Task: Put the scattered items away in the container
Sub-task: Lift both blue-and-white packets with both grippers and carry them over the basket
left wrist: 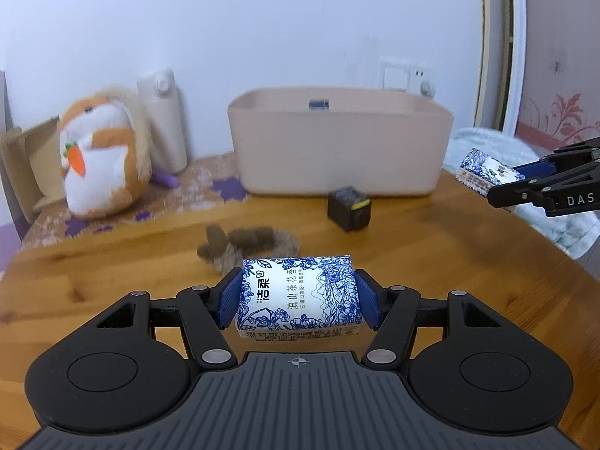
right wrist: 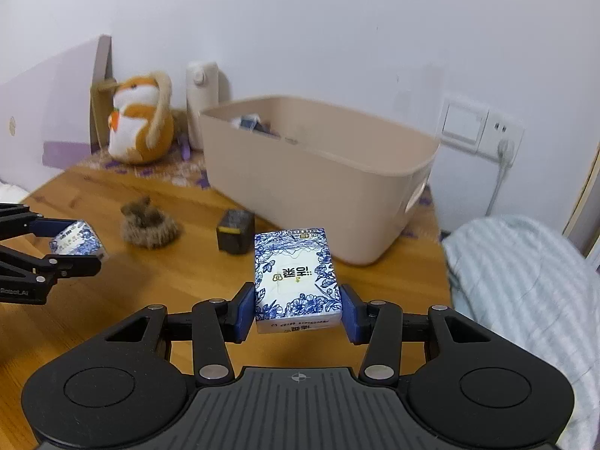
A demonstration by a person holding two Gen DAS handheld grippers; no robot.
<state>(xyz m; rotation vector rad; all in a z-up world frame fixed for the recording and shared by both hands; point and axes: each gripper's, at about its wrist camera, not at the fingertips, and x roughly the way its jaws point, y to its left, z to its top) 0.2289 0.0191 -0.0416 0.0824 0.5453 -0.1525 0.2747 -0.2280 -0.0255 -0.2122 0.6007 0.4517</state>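
My left gripper (left wrist: 298, 296) is shut on a blue-and-white tissue pack (left wrist: 298, 292), held above the wooden table (left wrist: 112, 273). My right gripper (right wrist: 296, 309) is shut on a second blue-and-white tissue pack (right wrist: 296, 277); it also shows at the right edge of the left wrist view (left wrist: 487, 170). The beige container (left wrist: 337, 142) stands at the back of the table, with a few items inside (right wrist: 251, 122). A small dark box (left wrist: 348, 208) and a brown fuzzy scrunchie (left wrist: 247, 247) lie on the table in front of it.
A hamster plush (left wrist: 99, 157) and a cream bottle (left wrist: 163, 120) stand at the back left beside cardboard (left wrist: 26, 165). A light striped blanket (right wrist: 525, 300) lies off the table's right edge. A wall socket (right wrist: 480, 127) is behind the container.
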